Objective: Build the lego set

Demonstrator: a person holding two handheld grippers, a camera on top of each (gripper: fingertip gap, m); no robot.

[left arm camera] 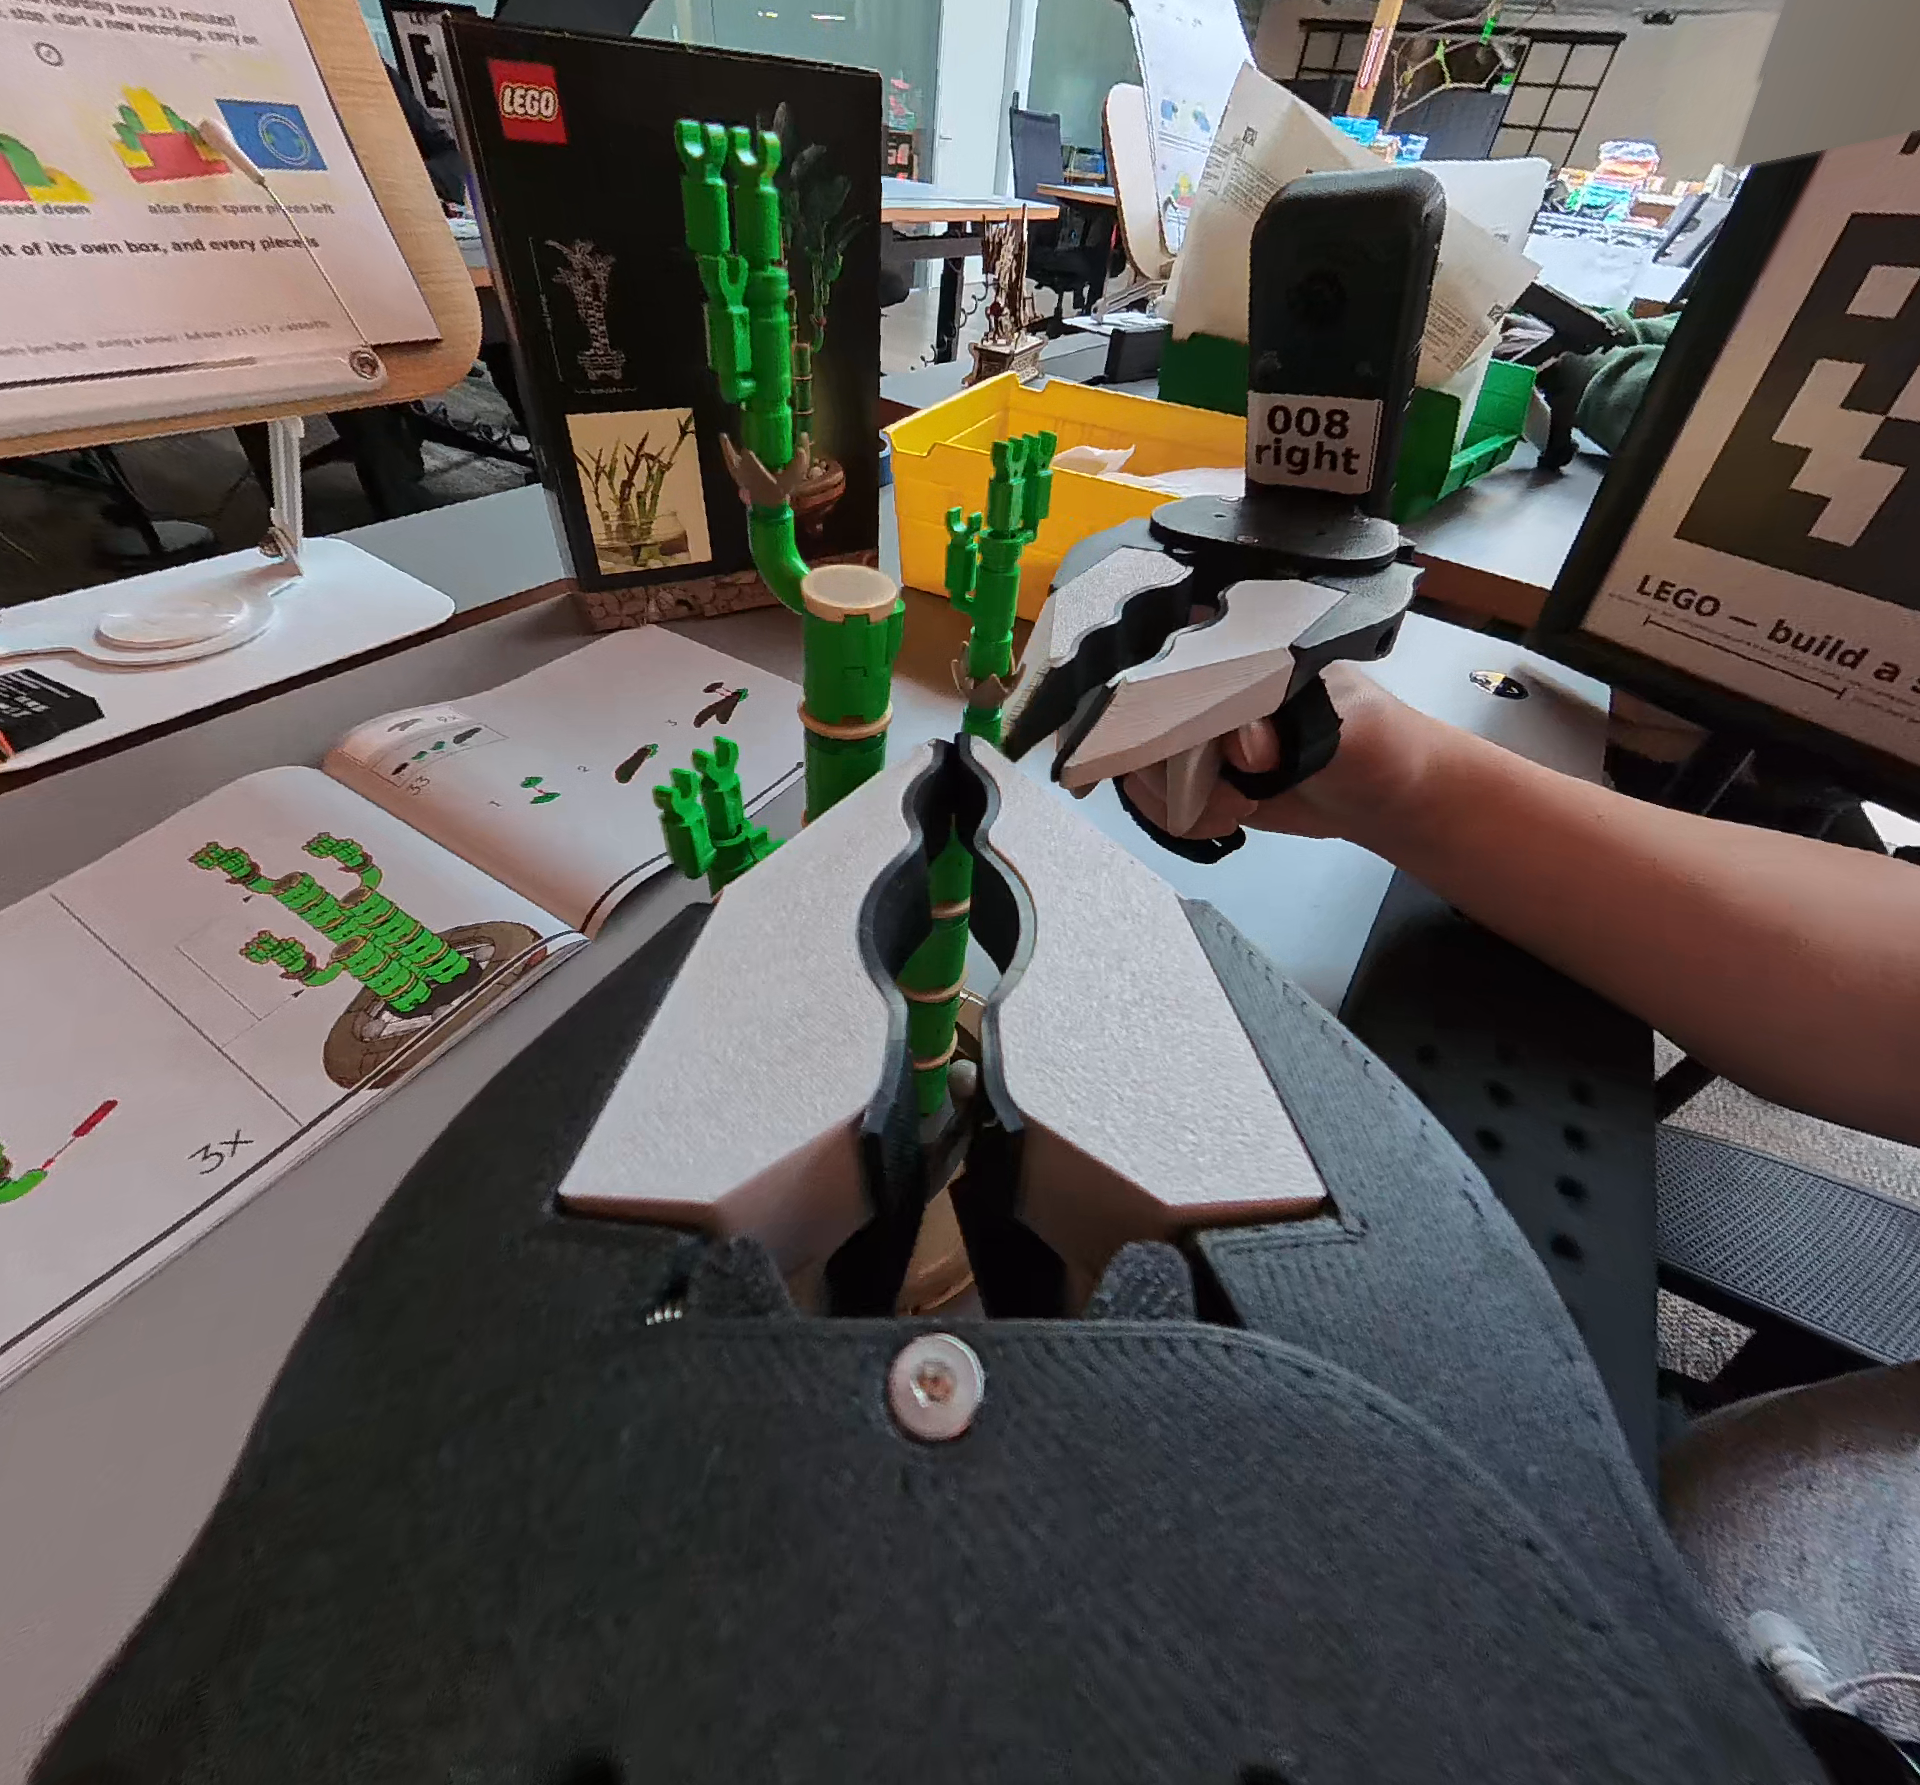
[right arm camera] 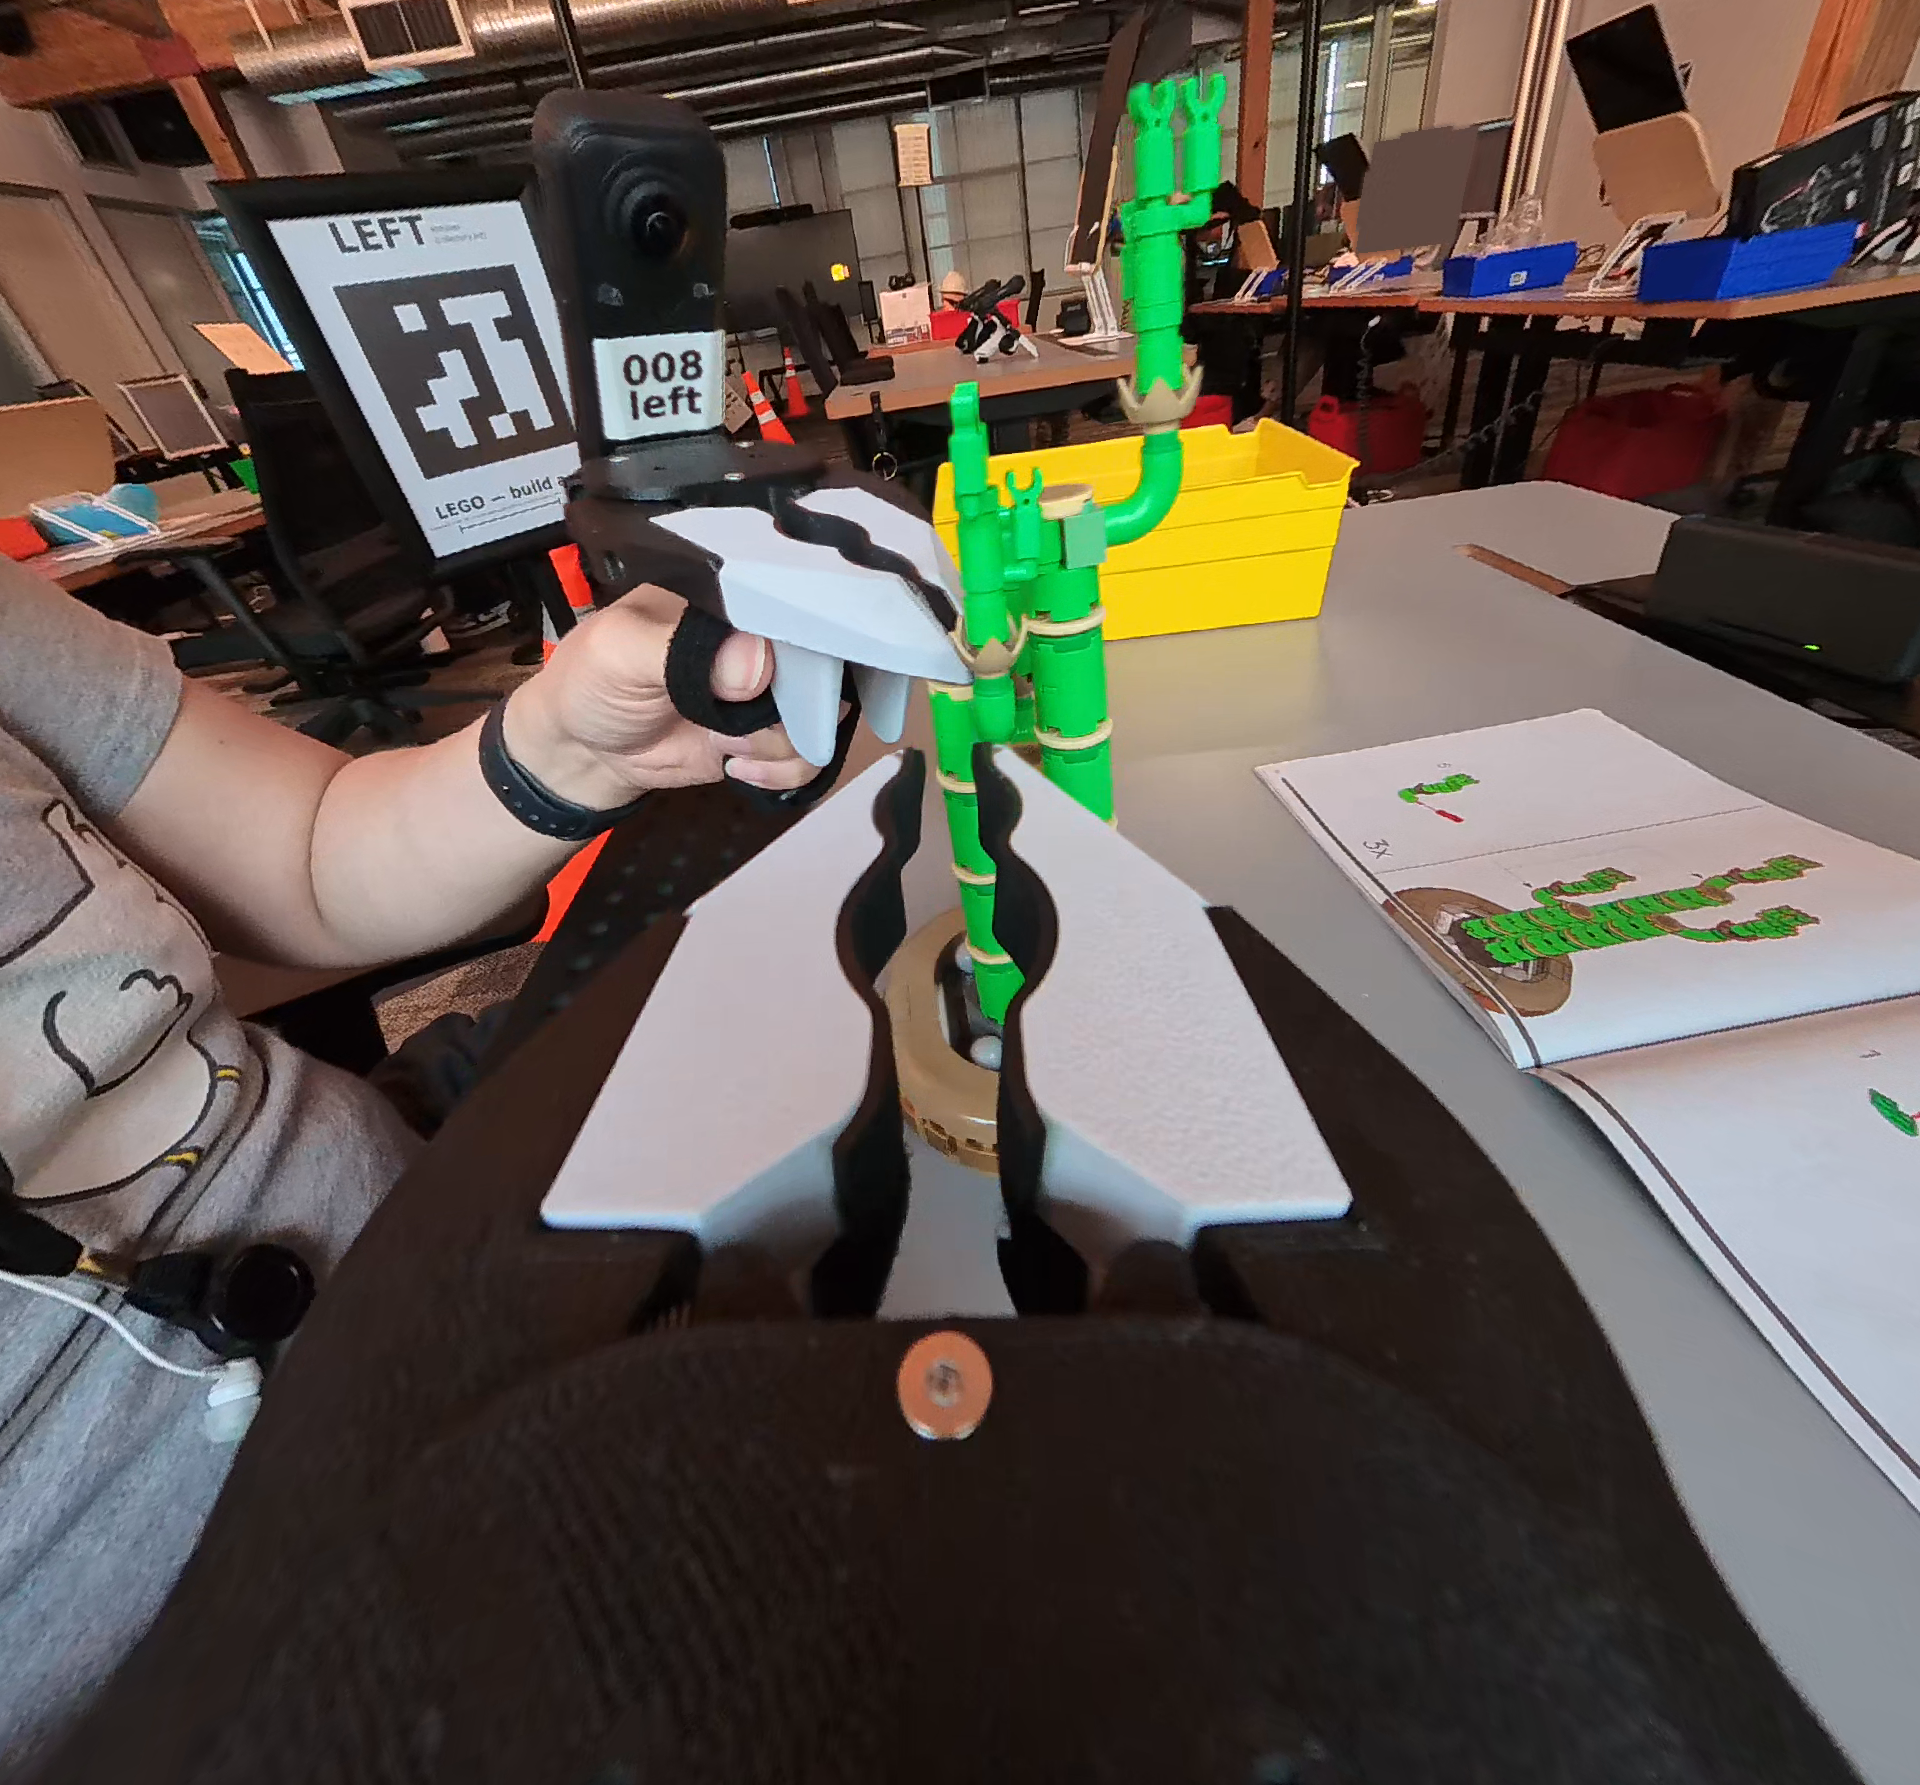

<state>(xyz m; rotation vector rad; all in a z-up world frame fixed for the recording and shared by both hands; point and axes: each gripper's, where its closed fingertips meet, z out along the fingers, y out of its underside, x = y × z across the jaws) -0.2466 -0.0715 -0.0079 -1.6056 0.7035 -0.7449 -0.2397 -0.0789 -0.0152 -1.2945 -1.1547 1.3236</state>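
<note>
- Bamboo model (right arm camera: pixel 1023 696) stands upright on grey table (right arm camera: pixel 1455 655); tan round base (right arm camera: pixel 935 1060) sits close to the near table edge.
- Left gripper (left arm camera: pixel 961 748): fingertips meet at the tip, a thin green stalk (left arm camera: pixel 940 946) shows through the wavy gap behind them; cannot tell if it's clamped. In the right view its tip touches the tan leaf collar (right arm camera: pixel 992 655).
- Right gripper (right arm camera: pixel 961 764): jaws slightly apart, the thin segmented stalk rising in the gap, no firm contact visible. Left view shows it beside the model's right side, tips near a side shoot (left arm camera: pixel 997 530).
- Room: open instruction booklet (right arm camera: pixel 1662 925) flat to one side of the model, yellow bin (right arm camera: pixel 1226 530) behind it, set box (left arm camera: pixel 665 312) standing upright behind the booklet. Marker board (left arm camera: pixel 1766 447) crowds the far right edge.
- Textures: stalks are glossy green cylinders with tan rings, forked clip tops; finger faces matte pale grey, black scalloped inner pads.
</note>
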